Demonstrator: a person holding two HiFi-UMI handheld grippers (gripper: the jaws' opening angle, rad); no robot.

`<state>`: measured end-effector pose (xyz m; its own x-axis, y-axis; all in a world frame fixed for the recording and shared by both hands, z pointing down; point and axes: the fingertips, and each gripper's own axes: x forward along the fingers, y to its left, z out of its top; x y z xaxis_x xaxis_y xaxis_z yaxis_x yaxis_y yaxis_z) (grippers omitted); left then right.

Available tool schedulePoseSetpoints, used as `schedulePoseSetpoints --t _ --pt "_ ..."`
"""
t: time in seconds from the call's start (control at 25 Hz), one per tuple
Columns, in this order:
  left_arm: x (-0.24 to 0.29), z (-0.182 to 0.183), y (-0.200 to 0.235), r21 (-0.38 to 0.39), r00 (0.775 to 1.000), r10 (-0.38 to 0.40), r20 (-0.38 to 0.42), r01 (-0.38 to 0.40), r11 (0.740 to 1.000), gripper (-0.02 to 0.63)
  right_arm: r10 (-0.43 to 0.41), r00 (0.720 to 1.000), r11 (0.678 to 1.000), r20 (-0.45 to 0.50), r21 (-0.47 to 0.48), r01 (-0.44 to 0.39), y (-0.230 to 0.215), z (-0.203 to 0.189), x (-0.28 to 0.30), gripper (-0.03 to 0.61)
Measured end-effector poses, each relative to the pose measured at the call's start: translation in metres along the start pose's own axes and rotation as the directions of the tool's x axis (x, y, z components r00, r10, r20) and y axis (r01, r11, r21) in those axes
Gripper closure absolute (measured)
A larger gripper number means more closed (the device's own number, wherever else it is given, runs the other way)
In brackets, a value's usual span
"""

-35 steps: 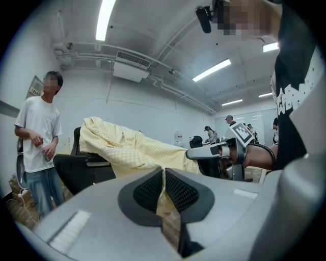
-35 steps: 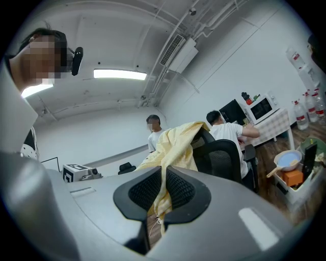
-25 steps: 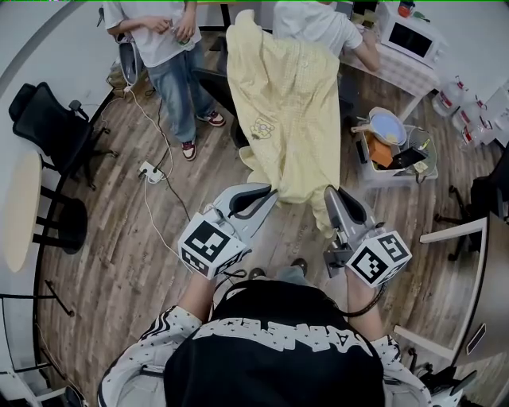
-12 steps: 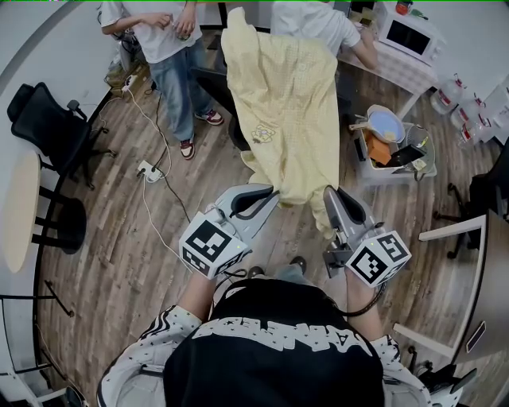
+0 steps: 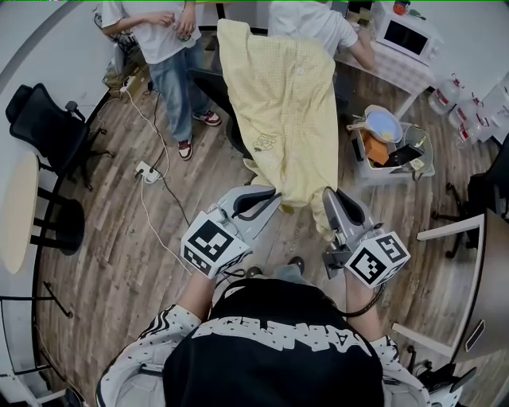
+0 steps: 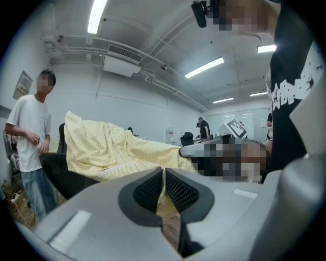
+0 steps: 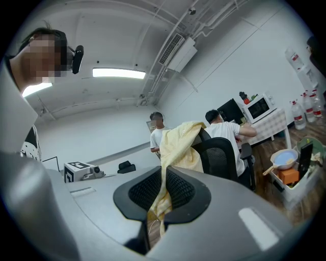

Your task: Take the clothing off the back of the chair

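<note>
A pale yellow checked garment [image 5: 282,103] hangs stretched from the back of a black office chair [image 5: 215,83] toward me. My left gripper [image 5: 274,195] is shut on its near left hem, and the yellow cloth [image 6: 164,192] shows pinched between the pads. My right gripper [image 5: 328,197] is shut on the near right hem, with cloth [image 7: 162,196] running up between its pads to the chair [image 7: 219,158]. The far end of the garment [image 6: 102,145] still drapes over the chair top.
Two people stand behind the chair, one in jeans [image 5: 171,71] and one bent over a table [image 5: 318,24]. A crate of items [image 5: 390,147] sits on the floor to the right. A power strip with cable [image 5: 147,171] lies left; another black chair [image 5: 48,127] stands far left.
The garment has been drawn more taut and its top edge has slid a little to the left on the chair back. Both grippers keep their hold and have barely moved.
</note>
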<state>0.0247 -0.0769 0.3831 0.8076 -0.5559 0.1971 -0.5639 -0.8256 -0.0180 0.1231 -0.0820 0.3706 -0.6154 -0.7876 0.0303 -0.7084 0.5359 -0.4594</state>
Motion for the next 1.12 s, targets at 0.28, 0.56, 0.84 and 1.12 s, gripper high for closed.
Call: schedulePoseSetpoints --t 0.28,0.56,0.84,1.12 --pt "0.003 -0.002 -0.006 -0.001 0.999 -0.039 -0.006 0.039 0.999 0.597 -0.001 1.000 1.000 -0.006 0.000 0.001 0.000 -0.003 -0.001 0.537" --pt "0.009 -0.007 -0.020 -0.002 0.995 -0.094 -0.023 0.094 0.996 0.597 -0.014 1.000 1.000 -0.018 0.010 0.014 -0.002 -0.008 -0.007 0.537" --pt "0.011 -0.008 -0.027 0.002 0.992 -0.122 -0.026 0.122 0.993 0.597 -0.023 0.999 1.000 -0.025 0.017 0.024 -0.004 -0.013 -0.014 0.537" --pt "0.016 -0.009 -0.024 0.003 0.991 -0.132 -0.035 0.132 0.991 0.597 -0.026 0.999 0.999 -0.032 0.025 0.027 -0.007 -0.014 -0.012 0.537"
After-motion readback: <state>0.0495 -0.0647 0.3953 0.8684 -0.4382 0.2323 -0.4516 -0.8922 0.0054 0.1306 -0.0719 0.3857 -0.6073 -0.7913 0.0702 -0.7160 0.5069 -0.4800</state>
